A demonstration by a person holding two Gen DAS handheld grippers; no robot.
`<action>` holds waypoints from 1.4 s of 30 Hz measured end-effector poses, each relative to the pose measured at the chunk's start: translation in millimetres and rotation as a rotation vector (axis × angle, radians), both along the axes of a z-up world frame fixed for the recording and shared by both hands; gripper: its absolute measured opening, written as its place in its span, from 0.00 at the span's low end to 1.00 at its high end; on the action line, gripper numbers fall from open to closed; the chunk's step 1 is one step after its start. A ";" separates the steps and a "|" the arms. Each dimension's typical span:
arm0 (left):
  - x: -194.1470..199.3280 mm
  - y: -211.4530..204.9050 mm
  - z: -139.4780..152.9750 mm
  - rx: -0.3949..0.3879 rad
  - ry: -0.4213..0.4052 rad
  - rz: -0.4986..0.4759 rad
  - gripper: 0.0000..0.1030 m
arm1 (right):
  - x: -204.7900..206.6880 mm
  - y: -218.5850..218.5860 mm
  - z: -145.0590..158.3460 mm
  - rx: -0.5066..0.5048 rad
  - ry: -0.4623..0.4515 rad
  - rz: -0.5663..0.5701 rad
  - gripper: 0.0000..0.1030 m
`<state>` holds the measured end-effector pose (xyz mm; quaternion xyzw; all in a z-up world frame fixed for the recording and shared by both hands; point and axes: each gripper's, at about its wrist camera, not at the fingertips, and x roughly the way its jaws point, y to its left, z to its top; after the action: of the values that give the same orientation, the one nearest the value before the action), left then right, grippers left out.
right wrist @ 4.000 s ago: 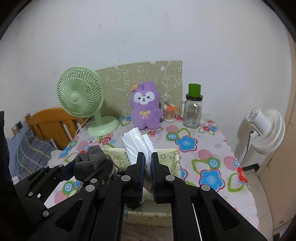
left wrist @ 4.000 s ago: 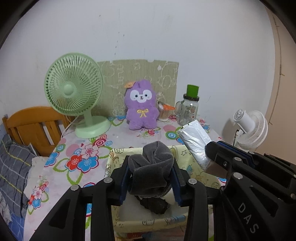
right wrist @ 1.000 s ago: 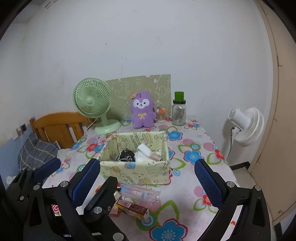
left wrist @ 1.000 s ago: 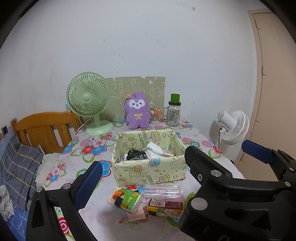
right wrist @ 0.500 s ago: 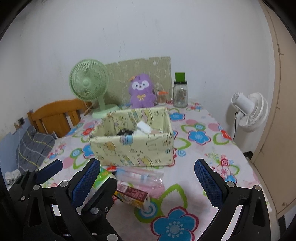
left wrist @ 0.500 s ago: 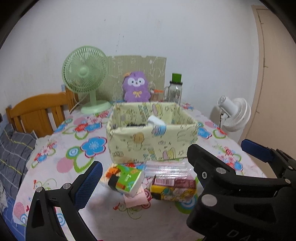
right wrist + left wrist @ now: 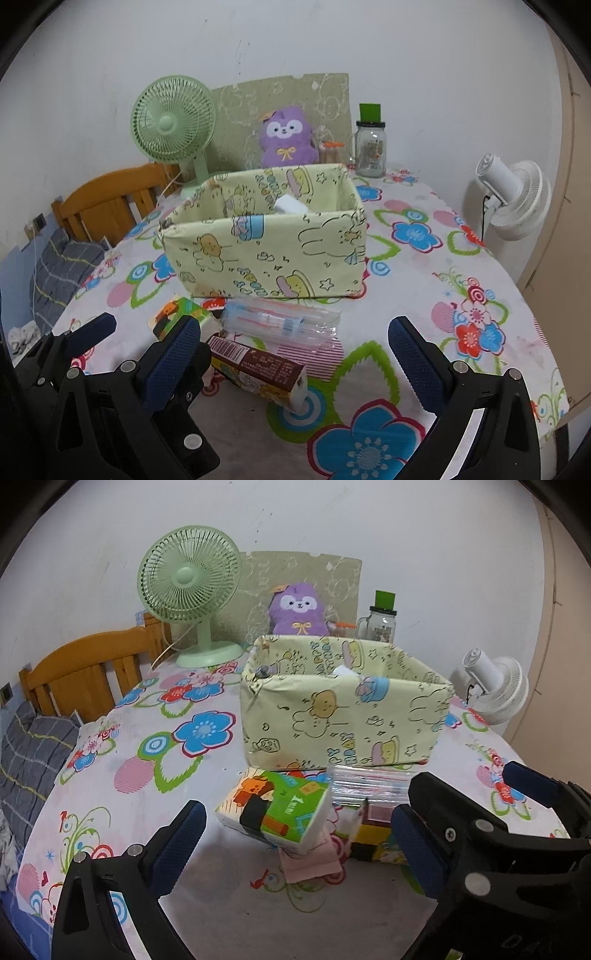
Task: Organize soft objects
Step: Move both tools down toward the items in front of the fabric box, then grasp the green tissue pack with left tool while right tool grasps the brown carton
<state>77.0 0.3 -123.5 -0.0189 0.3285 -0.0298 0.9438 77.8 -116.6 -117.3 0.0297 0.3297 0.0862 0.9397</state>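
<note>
A yellow cartoon-print fabric box (image 7: 343, 723) (image 7: 266, 251) stands mid-table with a white packet (image 7: 290, 205) poking up inside. In front of it lie a green-and-orange tissue pack (image 7: 277, 812) (image 7: 173, 315), a clear plastic bag (image 7: 369, 782) (image 7: 280, 321), a brown-and-yellow carton (image 7: 258, 369) (image 7: 373, 827) and a pink cloth (image 7: 314, 864). My left gripper (image 7: 295, 842) is open, low over the tissue pack. My right gripper (image 7: 295, 354) is open, low over the carton and bag.
At the back stand a green fan (image 7: 192, 587), a purple plush (image 7: 297, 609) and a green-lidded jar (image 7: 382, 622). A white fan (image 7: 513, 195) is off the table's right side. A wooden bed frame (image 7: 88, 672) and grey bedding lie left.
Both grippers let go of the grey cloth and the white packet into the box, opened, drew back, and have now dropped low toward the items in front of the box.
</note>
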 end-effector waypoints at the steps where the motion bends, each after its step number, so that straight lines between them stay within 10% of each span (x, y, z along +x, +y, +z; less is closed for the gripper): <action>1: 2.0 0.5 -1.8 0.002 0.005 0.002 0.97 | 1.8 1.0 -1.9 -0.002 0.006 0.001 1.00; 28: 23.8 20.2 -23.7 0.031 0.073 0.026 0.85 | 22.1 28.0 -20.0 -0.037 0.082 0.022 0.98; 42: 42.2 10.7 -33.8 0.067 0.124 -0.015 0.80 | 33.9 28.2 -35.8 0.021 0.140 0.037 0.53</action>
<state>119.2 11.0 -157.2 0.0133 0.3872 -0.0246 0.9216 111.7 -88.4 -153.0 0.0392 0.3942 0.1049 0.9122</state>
